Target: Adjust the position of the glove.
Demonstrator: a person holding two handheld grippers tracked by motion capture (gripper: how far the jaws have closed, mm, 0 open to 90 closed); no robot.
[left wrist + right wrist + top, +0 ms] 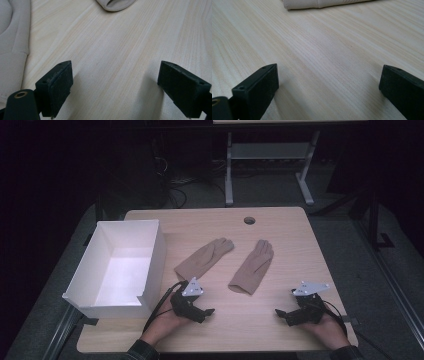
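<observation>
On the table [280,325], near edge: both my claws sit low over bare wood, and the white box [117,265] is my landmark for everything that follows.
White box: it stands at the table's left side, open top, nothing visible inside.
Left glove [204,257]: tan, flat on the wood just right of the box, fingers pointing away from me and angled further from the box.
Right glove [252,267]: same tan, lying further right of the box, near its partner but not touching it, cuff toward me.
My left claw [209,311]: just right of the box's near corner, in front of the left glove's cuff, pointing away from the box.
Left claw state: released, jaws spread wide, bare wood between the pads, nothing gripped. In my left gripper view [115,87] the left glove's cuff [11,50] lies beside the left jaw, and the right glove's cuff [116,5] lies ahead.
My right claw [279,313]: well right of the box, near the table's right front corner, pointing back toward the box.
Right claw state: also released, jaws wide apart over plain wood grain, holding nothing. In my right gripper view [328,86] the right glove's cuff edge [312,3] lies ahead, well clear of the jaws.
Cable hole [249,220]: at the far edge, beyond both gloves.
</observation>
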